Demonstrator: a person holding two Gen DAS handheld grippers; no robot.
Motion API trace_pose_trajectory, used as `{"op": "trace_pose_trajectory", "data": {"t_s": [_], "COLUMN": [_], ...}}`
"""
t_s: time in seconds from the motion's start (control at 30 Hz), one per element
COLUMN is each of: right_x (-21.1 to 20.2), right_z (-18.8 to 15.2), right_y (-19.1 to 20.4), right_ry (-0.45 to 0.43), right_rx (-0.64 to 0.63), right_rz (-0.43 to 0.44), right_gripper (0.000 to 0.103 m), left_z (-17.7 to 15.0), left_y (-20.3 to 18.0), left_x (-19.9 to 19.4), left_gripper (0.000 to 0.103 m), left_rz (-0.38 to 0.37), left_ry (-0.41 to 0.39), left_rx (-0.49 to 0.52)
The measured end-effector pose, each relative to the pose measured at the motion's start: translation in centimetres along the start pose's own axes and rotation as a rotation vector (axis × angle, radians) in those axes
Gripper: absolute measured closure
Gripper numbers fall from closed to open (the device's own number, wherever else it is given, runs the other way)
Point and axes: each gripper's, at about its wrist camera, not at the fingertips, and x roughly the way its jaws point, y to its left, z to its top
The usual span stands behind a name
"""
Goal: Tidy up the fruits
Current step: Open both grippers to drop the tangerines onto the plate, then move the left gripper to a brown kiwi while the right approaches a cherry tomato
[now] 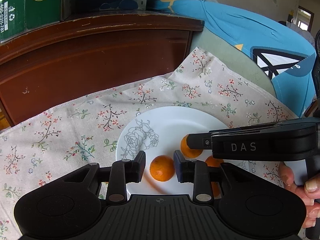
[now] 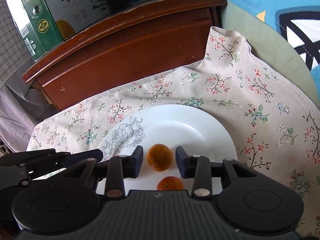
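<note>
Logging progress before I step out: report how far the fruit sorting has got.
Done: three oranges lie on the white plate. In hand: nothing is gripped. The left gripper and right gripper each straddle an orange, jaws open and not pressing. Left: probably only withdrawing, since no loose fruit shows on the floral cloth.

Three orange mandarins (image 1: 161, 168) sit on a white plate (image 1: 176, 120) printed with a grey line-drawn rose; the cloth (image 1: 80, 124) is beige with pink blossoms, dark twigs and green leaves; the cabinet (image 1: 90, 56) is reddish-brown wood; one carton (image 2: 40, 26) is green with a yellow emblem; the tongs (image 1: 159, 166) are black
</note>
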Motion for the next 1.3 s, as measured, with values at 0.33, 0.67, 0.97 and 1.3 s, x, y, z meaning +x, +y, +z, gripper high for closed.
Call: {"op": "trace_pose_trajectory", "data": {"t_s": [0.33, 0.67, 0.97, 1.3], "right_x": [-1.4, -3.9, -6.0, -7.9], "right_z": [0.3, -0.7, -2.8, -5.8], "right_y": [0.7, 1.0, 2.0, 3.9], "right_ry": [-0.026, -0.029, -0.016, 0.016], "right_rx": [-0.011, -0.004, -0.016, -0.074], "right_rz": [-0.002, -0.001, 0.021, 0.048], "right_gripper": [0.059, 0.055, 0.054, 0.054], "left_z": [0.8, -0.3, -2.1, -3.3], "left_y": [0.4, 2.2, 3.7, 5.7], "left_x": [-2.5, -5.7, -8.3, -10.2], "left_gripper": [0.033, 0.028, 0.028, 0.028], "left_rz": [0.115, 0.15, 0.18, 0.222], "left_ry": [-0.004, 0.018, 0.059, 0.083], "left_rx": [-0.008, -0.036, -0.065, -0.11]}}
